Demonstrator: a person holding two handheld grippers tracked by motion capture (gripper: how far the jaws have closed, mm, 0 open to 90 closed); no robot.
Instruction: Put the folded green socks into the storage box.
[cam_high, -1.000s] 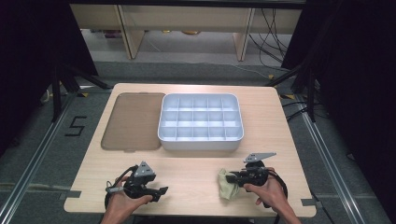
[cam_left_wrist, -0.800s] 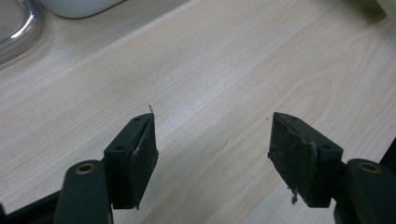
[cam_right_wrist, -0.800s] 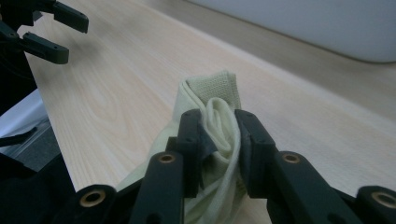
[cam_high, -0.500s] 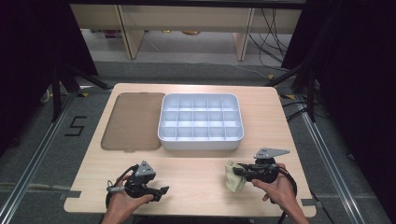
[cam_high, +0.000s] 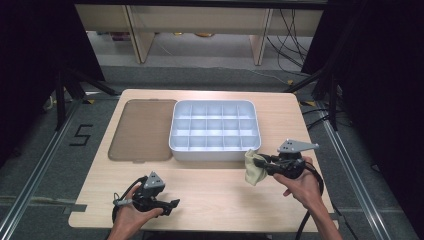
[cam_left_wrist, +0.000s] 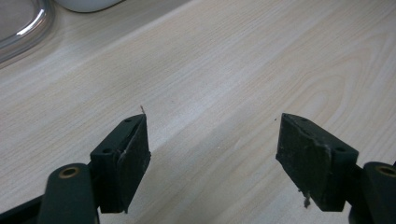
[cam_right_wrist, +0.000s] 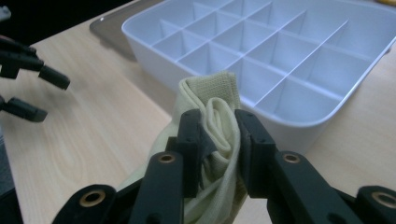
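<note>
A pale yellow cloth (cam_high: 254, 171) hangs bunched from my right gripper (cam_high: 261, 162), which is shut on it above the table's right front, just in front of the white compartment tray (cam_high: 215, 154). In the right gripper view the folded cloth (cam_right_wrist: 211, 91) is pinched between both pads of the right gripper (cam_right_wrist: 218, 126), with the tray's rim (cam_right_wrist: 299, 120) right behind it. My left gripper (cam_high: 172, 204) rests low at the left front. Its jaws have just been opening, and the left gripper (cam_left_wrist: 212, 126) stands open over bare wood with nothing between them.
A brownish see-through lid (cam_high: 142, 129) lies flat left of the tray. The tray's compartments hold nothing. The left gripper (cam_right_wrist: 53, 99) shows at the left edge of the right gripper view. Cables trail from both grippers towards the table's front edge (cam_high: 200, 227).
My right gripper has lifted the cloth off the table and carried it a little right and towards the tray. The left hand has stayed in place.
</note>
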